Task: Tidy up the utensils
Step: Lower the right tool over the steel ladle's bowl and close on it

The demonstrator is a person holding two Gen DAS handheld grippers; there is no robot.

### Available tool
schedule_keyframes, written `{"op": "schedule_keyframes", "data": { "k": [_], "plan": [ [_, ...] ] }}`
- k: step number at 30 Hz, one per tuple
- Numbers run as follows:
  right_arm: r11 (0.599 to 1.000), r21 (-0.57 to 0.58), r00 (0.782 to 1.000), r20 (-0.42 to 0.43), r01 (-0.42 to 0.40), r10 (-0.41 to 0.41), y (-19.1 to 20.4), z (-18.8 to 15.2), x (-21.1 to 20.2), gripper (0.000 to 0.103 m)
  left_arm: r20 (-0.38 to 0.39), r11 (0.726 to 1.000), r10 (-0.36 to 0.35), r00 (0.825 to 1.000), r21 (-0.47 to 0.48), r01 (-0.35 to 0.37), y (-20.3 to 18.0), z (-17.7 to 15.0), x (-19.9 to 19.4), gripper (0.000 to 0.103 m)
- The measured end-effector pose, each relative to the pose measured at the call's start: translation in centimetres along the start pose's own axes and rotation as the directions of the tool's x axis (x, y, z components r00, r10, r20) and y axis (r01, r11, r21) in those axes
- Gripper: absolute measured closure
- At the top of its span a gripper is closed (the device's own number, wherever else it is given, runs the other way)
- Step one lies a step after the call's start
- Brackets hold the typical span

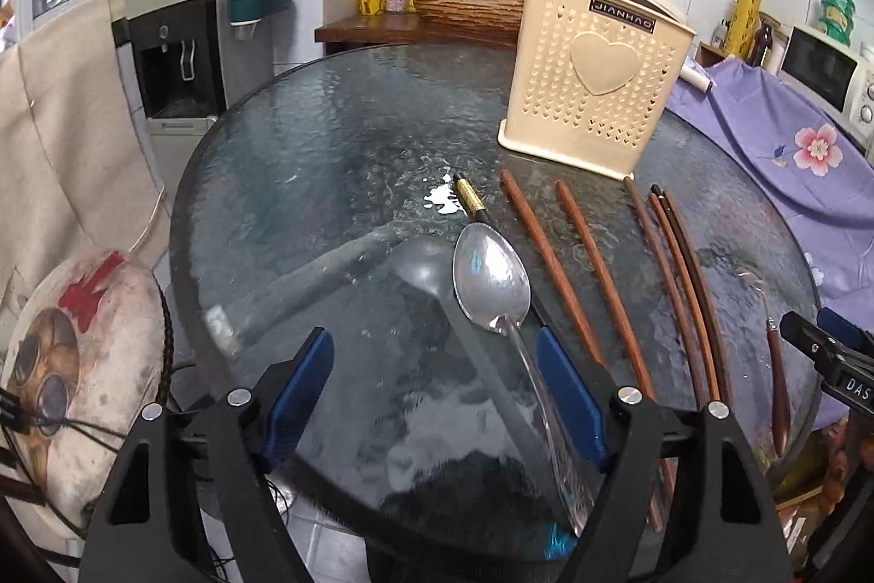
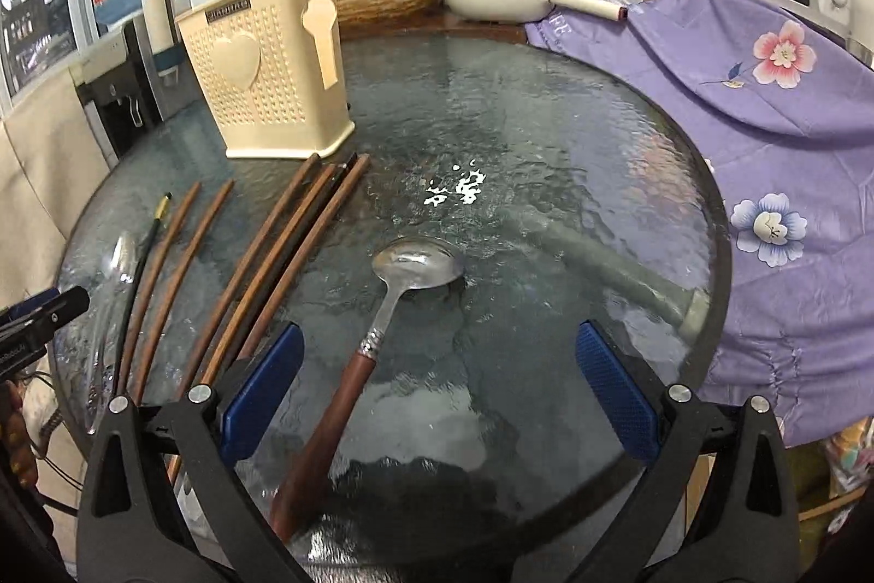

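While both jaws are standing wide, the metal spoon (image 1: 494, 280) is lying between the left gripper (image 1: 437, 397) jaws, the wooden-handled spoon (image 2: 382, 321) between the right gripper (image 2: 437, 392) jaws.

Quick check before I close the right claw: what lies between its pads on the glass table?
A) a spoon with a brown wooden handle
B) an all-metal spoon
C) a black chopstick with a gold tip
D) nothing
A: the right wrist view shows the wooden-handled spoon lying on the table between the open right claw pads.

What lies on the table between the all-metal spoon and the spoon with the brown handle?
Between the metal spoon and the brown-handled spoon lie the wooden chopsticks, side by side on the glass table; both views show this.
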State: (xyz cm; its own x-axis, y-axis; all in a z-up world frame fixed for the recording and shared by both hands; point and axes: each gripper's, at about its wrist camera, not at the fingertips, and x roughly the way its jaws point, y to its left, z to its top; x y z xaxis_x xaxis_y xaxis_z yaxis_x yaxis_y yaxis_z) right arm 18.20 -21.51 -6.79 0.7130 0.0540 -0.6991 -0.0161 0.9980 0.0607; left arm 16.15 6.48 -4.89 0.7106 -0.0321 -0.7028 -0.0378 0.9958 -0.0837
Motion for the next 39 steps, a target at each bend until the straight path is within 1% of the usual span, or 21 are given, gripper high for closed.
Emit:
{"op": "schedule_keyframes", "data": {
  "k": [1, 6, 10, 14, 17, 20, 23, 27, 29, 34, 39],
  "plan": [
    [1.0, -0.007, 1.0, -0.011, 0.003, -0.003, 0.1, 0.1, 0.3, 0.006, -0.005, 1.0, 0.002, 1.0, 0.008, -0.001, -0.2, 0.1, 0.2, 0.029],
    [1.0, -0.006, 0.999, -0.052, 0.007, -0.007, 0.2, 0.8, 1.4, 0.018, -0.027, 1.0, -0.002, 1.0, 0.014, 0.003, -0.3, 0.3, 1.0, 0.03],
    [1.0, 0.012, 0.997, -0.074, 0.007, -0.006, -0.1, 1.0, 2.1, 0.019, -0.04, 1.0, 0.005, 0.999, 0.001, -0.005, 0.6, 0.6, 1.3, 0.033],
    [1.0, 0.015, 0.995, -0.097, 0.007, -0.005, 0.0, 1.2, 2.9, 0.02, -0.063, 1.0, 0.016, 0.998, 0.004, -0.015, 1.1, 0.7, 1.7, 0.04],
    [1.0, 0.011, 0.995, -0.103, 0.009, -0.008, 0.1, 1.3, 3.3, 0.021, -0.076, 1.0, 0.009, 0.997, 0.013, -0.008, 0.9, 0.8, 2.1, 0.044],
    [1.0, 0.015, 0.995, -0.102, 0.007, -0.005, 0.1, 1.5, 3.5, 0.023, -0.081, 1.0, -0.004, 0.997, 0.02, 0.005, 0.6, 0.9, 2.3, 0.047],
    [1.0, 0.008, 0.994, -0.105, 0.012, -0.011, 0.2, 1.7, 3.8, 0.024, -0.078, 0.999, -0.014, 0.997, 0.033, 0.016, 0.0, 1.2, 2.3, 0.047],
    [1.0, -0.01, 0.994, -0.104, 0.02, -0.021, 0.8, 2.0, 4.1, 0.031, -0.073, 0.999, -0.014, 0.997, 0.038, 0.017, -0.1, 1.2, 2.3, 0.047],
    [1.0, -0.019, 0.994, -0.104, 0.021, -0.023, 1.0, 2.1, 4.3, 0.032, -0.074, 0.999, -0.012, 0.997, 0.033, 0.014, 0.3, 1.2, 2.2, 0.047],
    [0.999, -0.033, 0.994, -0.107, 0.02, -0.024, 1.5, 2.5, 4.8, 0.033, -0.074, 0.999, -0.014, 0.997, 0.029, 0.016, 0.3, 1.4, 2.3, 0.048],
    [0.999, -0.044, 0.994, -0.103, 0.018, -0.023, 1.8, 2.9, 5.1, 0.045, -0.086, 0.999, -0.011, 0.996, 0.038, 0.015, 0.3, 1.2, 2.7, 0.047]
  ]
}}
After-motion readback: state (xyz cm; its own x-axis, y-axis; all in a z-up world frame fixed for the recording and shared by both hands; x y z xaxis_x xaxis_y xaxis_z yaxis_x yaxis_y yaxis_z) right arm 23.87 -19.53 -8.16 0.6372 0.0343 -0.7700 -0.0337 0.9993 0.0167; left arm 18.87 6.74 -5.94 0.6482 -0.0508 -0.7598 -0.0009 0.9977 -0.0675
